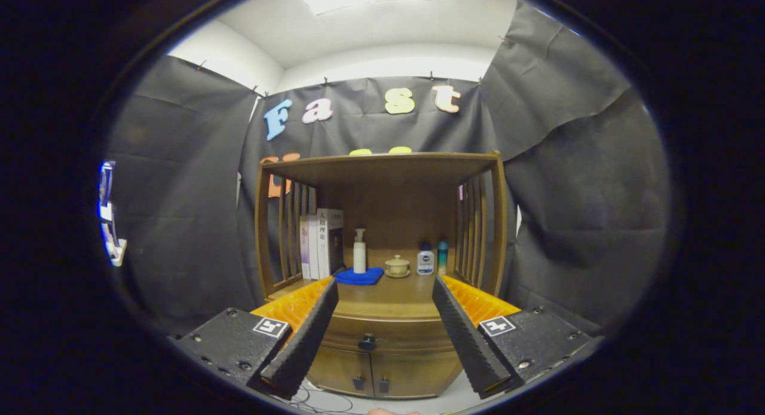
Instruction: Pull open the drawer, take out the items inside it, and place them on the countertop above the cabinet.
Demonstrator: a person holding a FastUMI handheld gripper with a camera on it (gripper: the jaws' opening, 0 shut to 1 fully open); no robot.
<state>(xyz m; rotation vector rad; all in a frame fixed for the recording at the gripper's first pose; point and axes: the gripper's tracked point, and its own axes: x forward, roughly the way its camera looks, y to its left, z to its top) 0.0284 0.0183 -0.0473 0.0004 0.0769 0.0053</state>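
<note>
Beyond the fingers, a wooden cabinet is standing against the booth's black cloth, its slatted shelf section rising above the countertop. On that countertop, books are leaning at the left, with a white pump bottle on a blue cloth, a small lidded cup and two little bottles lining up toward the right. The drawer is sitting shut just under the countertop, above two small doors. The gripper is hovering wide open, holding nothing, its ribbed black fingers framing the drawer from well short of it. The drawer's dark knob is looking like the only place to take hold: small and rigid, probably smooth, so the pads are needing to close squarely on it. The wooden drawer front is likely sliding stiffly, calling for a straight, steady pull.
</note>
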